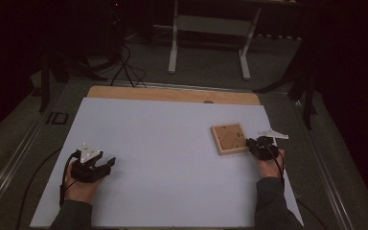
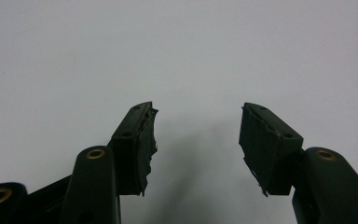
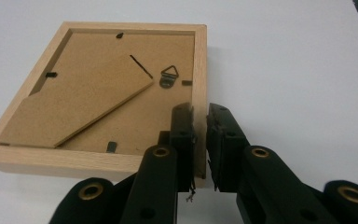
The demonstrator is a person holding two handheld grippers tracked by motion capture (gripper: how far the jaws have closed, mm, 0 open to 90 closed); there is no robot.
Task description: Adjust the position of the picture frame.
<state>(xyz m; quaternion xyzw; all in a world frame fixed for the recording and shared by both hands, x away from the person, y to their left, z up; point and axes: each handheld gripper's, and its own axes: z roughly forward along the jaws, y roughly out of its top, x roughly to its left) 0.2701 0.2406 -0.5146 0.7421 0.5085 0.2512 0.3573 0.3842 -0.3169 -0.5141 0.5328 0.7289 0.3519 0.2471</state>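
A small light-wood picture frame lies face down on the white sheet, right of centre. In the right gripper view the picture frame shows its brown backing board, a folded stand and a metal hanger. My right gripper meets the frame's right side. Its jaws straddle the wooden rim, one pad inside and one outside, so my right gripper is shut on that rim. My left gripper rests at the near left of the sheet. In its own view my left gripper stands open over bare white surface.
The white sheet covers a wooden tabletop whose far strip shows beyond it. A white table stand and dark cables are on the floor behind. The sheet's right edge runs close to my right hand.
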